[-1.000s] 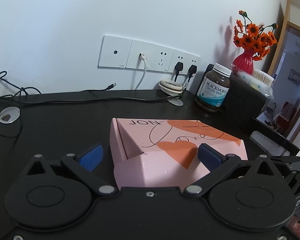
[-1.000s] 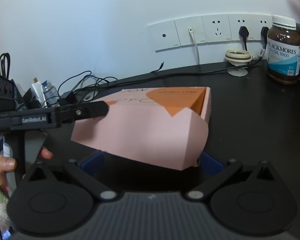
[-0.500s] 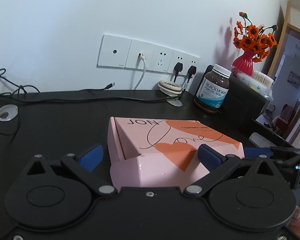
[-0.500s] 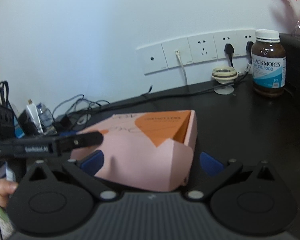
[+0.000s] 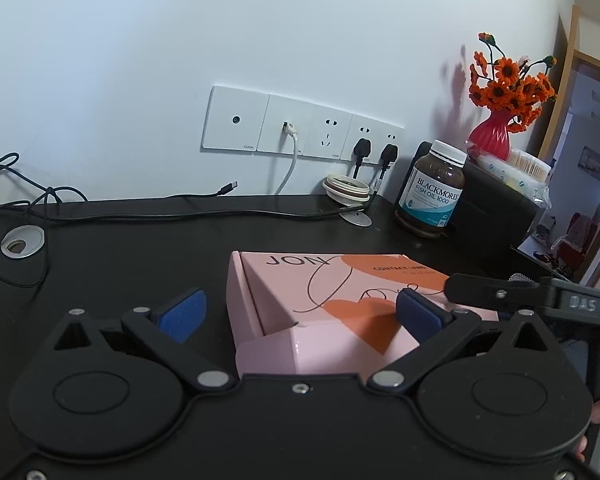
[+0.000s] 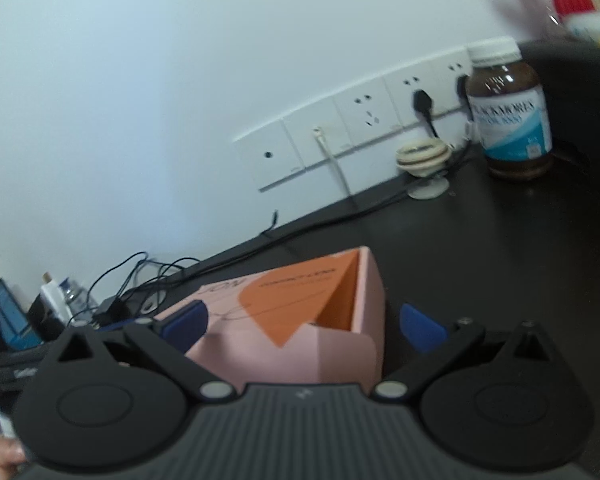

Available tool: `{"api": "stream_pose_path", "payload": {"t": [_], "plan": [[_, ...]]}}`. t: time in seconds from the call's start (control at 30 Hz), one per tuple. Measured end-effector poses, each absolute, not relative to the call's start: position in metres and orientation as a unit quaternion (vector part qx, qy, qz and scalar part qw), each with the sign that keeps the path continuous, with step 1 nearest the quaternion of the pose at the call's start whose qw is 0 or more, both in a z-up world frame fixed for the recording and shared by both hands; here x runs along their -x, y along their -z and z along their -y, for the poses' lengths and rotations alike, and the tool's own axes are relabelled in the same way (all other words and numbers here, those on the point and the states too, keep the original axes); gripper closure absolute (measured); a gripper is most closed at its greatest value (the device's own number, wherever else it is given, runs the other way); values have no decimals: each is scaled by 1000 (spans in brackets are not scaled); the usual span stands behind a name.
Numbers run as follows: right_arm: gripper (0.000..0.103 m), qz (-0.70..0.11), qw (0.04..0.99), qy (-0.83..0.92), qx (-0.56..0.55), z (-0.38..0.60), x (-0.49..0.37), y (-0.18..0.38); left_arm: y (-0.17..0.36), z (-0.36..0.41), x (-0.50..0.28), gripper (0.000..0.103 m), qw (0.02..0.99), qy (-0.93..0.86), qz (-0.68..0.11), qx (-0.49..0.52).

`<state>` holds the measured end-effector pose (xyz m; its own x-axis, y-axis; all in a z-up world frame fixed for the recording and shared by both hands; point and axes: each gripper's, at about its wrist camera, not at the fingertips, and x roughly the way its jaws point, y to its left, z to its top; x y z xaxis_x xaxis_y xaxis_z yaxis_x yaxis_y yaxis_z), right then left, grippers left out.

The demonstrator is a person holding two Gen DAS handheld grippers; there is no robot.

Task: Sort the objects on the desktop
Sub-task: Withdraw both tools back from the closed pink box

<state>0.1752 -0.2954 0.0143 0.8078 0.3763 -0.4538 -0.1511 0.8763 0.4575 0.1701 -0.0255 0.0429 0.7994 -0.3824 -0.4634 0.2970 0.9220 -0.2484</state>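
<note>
A pink cardboard box (image 5: pixel 340 280) printed with orange hearts lies on the black desk (image 5: pixel 120 264). My left gripper (image 5: pixel 300 314) is open and straddles the box's near end, its left pad (image 5: pixel 182 314) apart from the box side. A black finger of the right gripper (image 5: pixel 492 292) reaches over the box's right end. In the right wrist view the same box (image 6: pixel 300 344) sits low between the open right gripper (image 6: pixel 304 327) fingers; its right pad (image 6: pixel 422 330) stands clear of the box.
A brown fish oil bottle (image 5: pixel 432 196) stands at the back right beside a black case (image 5: pixel 496 208) carrying a red vase of orange flowers (image 5: pixel 494 136). Cables (image 5: pixel 180 214), a white coil (image 5: pixel 348 190) and wall sockets (image 5: pixel 300 128) line the back. Chargers (image 6: pixel 60 300) crowd the left.
The right gripper has tilted and closed in on the box, and its finger now shows over the box's right end in the left wrist view. The left gripper has barely moved.
</note>
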Motion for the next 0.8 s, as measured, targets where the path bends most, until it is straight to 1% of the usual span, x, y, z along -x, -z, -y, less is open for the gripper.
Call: {"api": "stream_pose_path", "payload": {"t": [0.2, 0.43, 0.8], "plan": [[1, -268, 929, -117, -225, 299, -171, -5, -43, 23, -169, 0, 950, 183, -239, 83], [1, -267, 931, -111, -222, 298, -168, 2, -45, 22, -167, 0, 955, 172, -229, 78], [1, -253, 947, -84, -181, 285, -160, 9, -32, 34, -170, 0, 954, 166, -245, 46]]}}
